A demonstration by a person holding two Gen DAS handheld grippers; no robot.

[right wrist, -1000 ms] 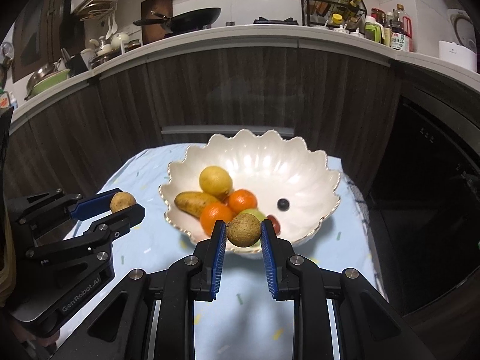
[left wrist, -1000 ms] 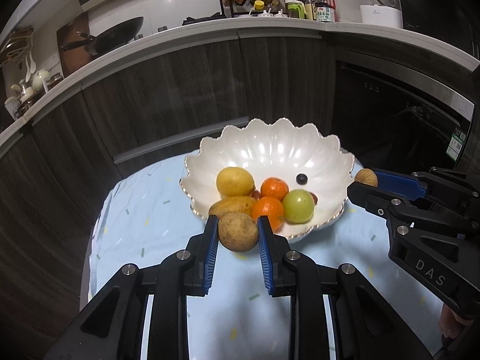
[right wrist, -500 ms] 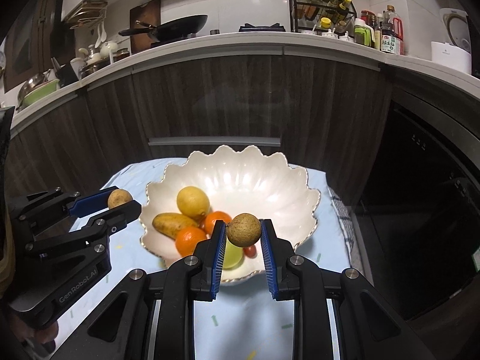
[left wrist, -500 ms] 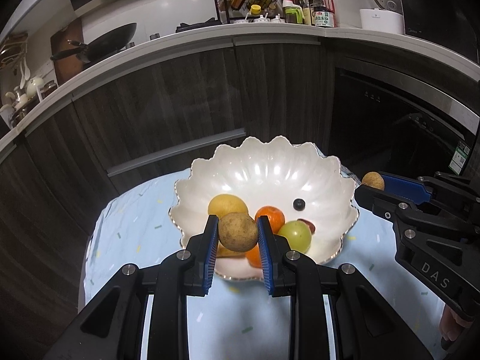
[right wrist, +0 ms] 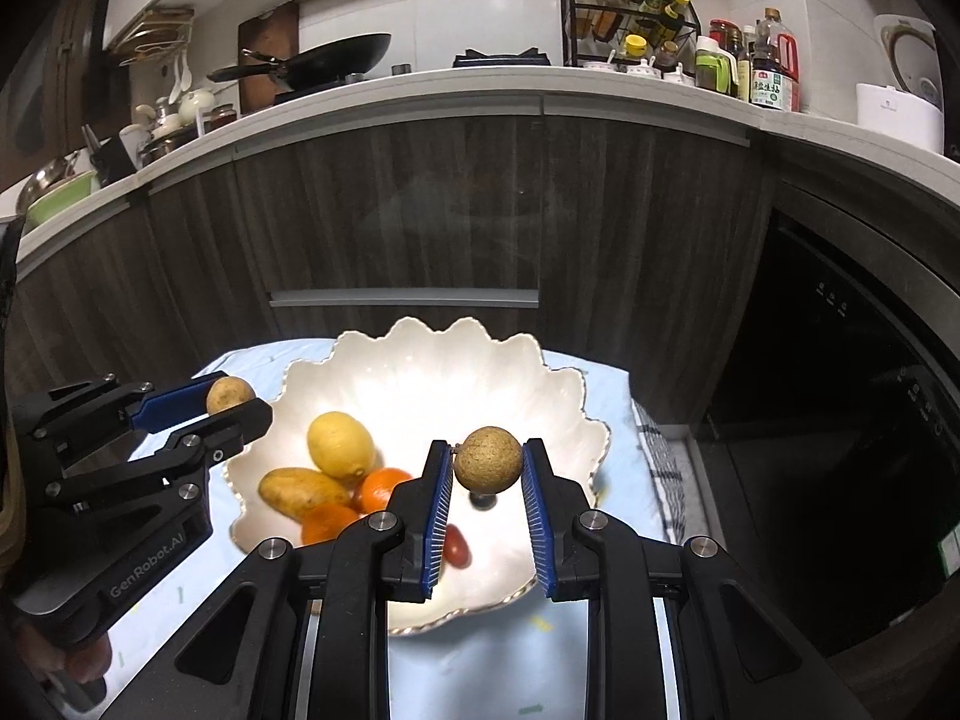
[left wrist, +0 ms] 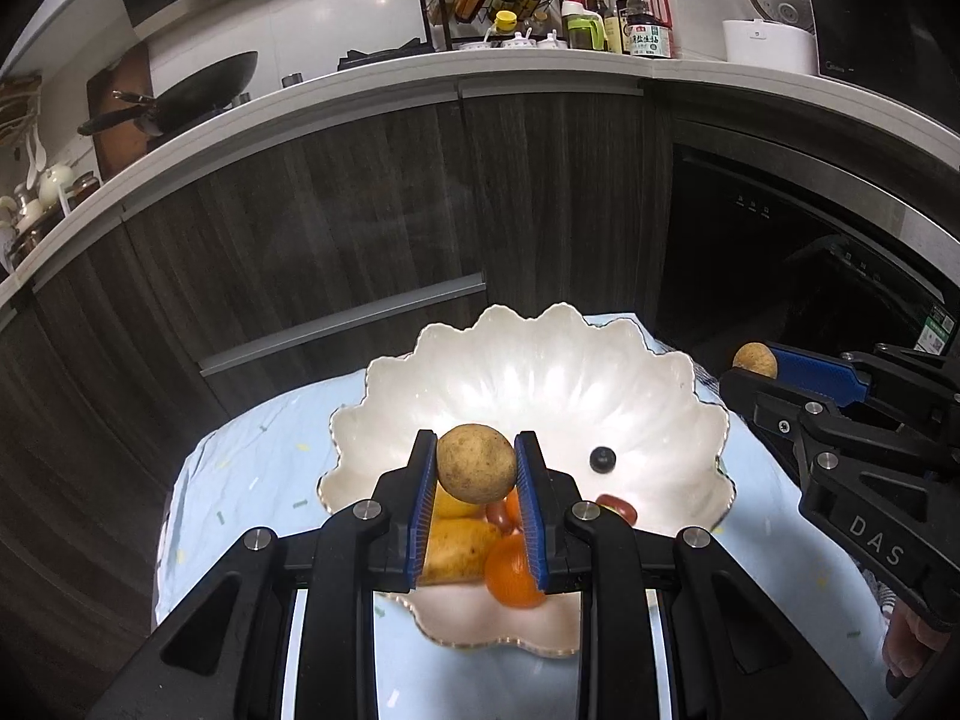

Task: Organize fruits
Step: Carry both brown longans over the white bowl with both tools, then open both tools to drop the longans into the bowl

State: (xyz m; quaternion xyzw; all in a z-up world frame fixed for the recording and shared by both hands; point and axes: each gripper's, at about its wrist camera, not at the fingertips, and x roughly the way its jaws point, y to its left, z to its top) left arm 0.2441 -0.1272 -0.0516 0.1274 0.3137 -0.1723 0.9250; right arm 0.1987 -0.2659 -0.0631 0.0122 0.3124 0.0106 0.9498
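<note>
Brown fruit, left: round, tan, speckled skin; the left gripper [left wrist: 476, 465] has its blue-padded fingers [left wrist: 421, 498] closed on the left fruit [left wrist: 476, 463], held above the bowl's near half.
Brown fruit, right: round, rougher and duller, with a small stem nub at its 9 o'clock; the right gripper [right wrist: 487, 461] pinches the right fruit [right wrist: 487, 459] between closed fingers [right wrist: 441, 504], over the bowl's middle.
Bowl: white, glossy, scalloped with a thin gold edge; the bowl [right wrist: 558, 396] sits on the cloth at the far end of the bench.
In the bowl: a lemon [right wrist: 340, 444] at 10 o'clock of the pile, a yellow-brown mango [right wrist: 303, 492] just below it, two oranges [right wrist: 381, 487] touching them, a red tomato [right wrist: 456, 546] at 6 o'clock, and a dark berry [left wrist: 602, 459] alone on bare porcelain, apart from the rest.
Cloth: pale blue with small coloured flecks; the cloth [left wrist: 252, 468] covers the bench under the bowl.
Around: dark wood cabinets [right wrist: 420, 210] rise straight behind the bowl at 12 o'clock; above them a white counter [right wrist: 480, 84] carries a wok [right wrist: 336, 60], a bottle rack [right wrist: 630, 18] and a rice cooker [left wrist: 768, 18]. A dark oven [right wrist: 840, 360] stands at 3 o'clock.
In the way: each gripper's fingers hide part of the fruit pile from its own camera.
</note>
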